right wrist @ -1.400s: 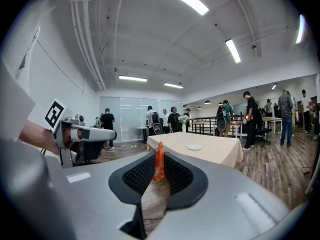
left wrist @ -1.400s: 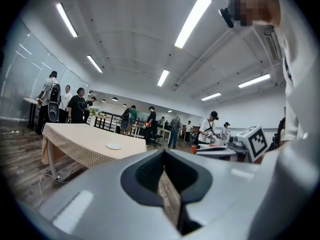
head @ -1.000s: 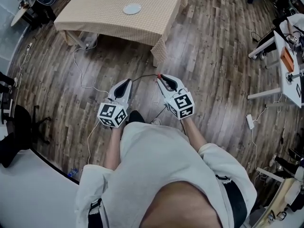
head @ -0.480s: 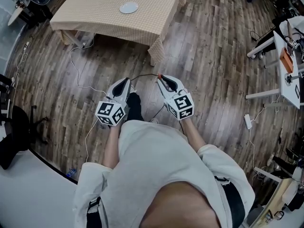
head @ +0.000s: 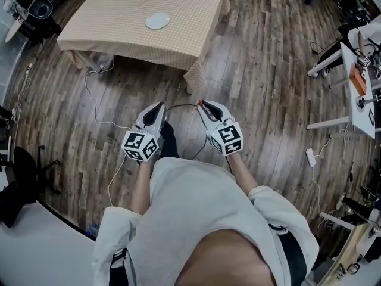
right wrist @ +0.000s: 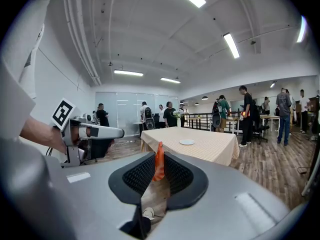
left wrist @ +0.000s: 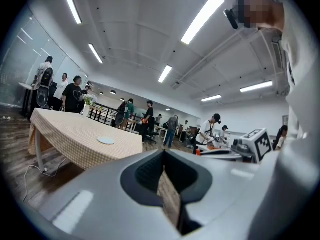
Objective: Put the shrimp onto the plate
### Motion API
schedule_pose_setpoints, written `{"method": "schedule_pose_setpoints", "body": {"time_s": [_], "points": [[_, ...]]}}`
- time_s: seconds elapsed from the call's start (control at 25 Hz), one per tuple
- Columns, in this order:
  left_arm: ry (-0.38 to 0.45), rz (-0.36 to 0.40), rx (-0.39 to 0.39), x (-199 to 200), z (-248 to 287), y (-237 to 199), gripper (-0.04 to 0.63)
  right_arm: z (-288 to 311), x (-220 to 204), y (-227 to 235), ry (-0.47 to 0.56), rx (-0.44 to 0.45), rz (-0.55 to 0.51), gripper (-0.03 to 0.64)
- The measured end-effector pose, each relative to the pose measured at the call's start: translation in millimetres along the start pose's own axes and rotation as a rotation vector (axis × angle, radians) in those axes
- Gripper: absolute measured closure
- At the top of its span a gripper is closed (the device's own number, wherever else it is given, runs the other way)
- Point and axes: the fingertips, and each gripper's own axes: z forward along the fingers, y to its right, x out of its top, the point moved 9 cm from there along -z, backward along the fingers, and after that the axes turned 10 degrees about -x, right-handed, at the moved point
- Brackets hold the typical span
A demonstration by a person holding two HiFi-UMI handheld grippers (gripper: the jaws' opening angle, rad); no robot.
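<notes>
While the person stands on the plank floor (head: 262, 100) well short of the table, the shrimp (right wrist: 159, 160) is already in the right gripper (right wrist: 159, 173). Its two ribbed pads are closed onto the orange body from either side, with only the shrimp's own thickness between them. The left gripper (left wrist: 162, 156) hangs just beside it with its tips drawn together and nothing between them; only floor shows through the slit lower down.

The shrimp looks small and light, probably a soft or rubbery model (I judge this from its smooth, even colour). A gentle pinch should be enough to hold it. The present grip across the thicker middle seems the right place, since the thin tail would bend or slip. Its long axis runs along the jaws, and the narrow end pokes out past the tips, pointing forward at the table. In the head view, only a red-orange speck shows at the jaw tips (head: 200, 102).

Farther off stands the table (head: 113, 22) under a pale checked cloth. The white plate (head: 157, 21) sits near the middle of it with nothing on it. Beyond the table, people stand about at other desks.
</notes>
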Motion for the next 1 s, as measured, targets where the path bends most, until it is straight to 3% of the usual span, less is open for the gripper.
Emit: {"method": "schedule_pose_setpoints", "body": {"time_s": [0.4,0.72,1.0], "points": [[-0.026,-0.064,-0.024,5,45,-99,0.586,100,11,17,-0.060,-0.025,0.007,0.561],[-0.038,-0.085,-0.030,33,72,-204,0.586,209,38,15,-0.088,-0.030,0.006,0.561],[-0.036,-0.079,-0.055,79,105,-294,0.586,309,88,18,-0.081,-0.044,-0.005,0.561]]}}
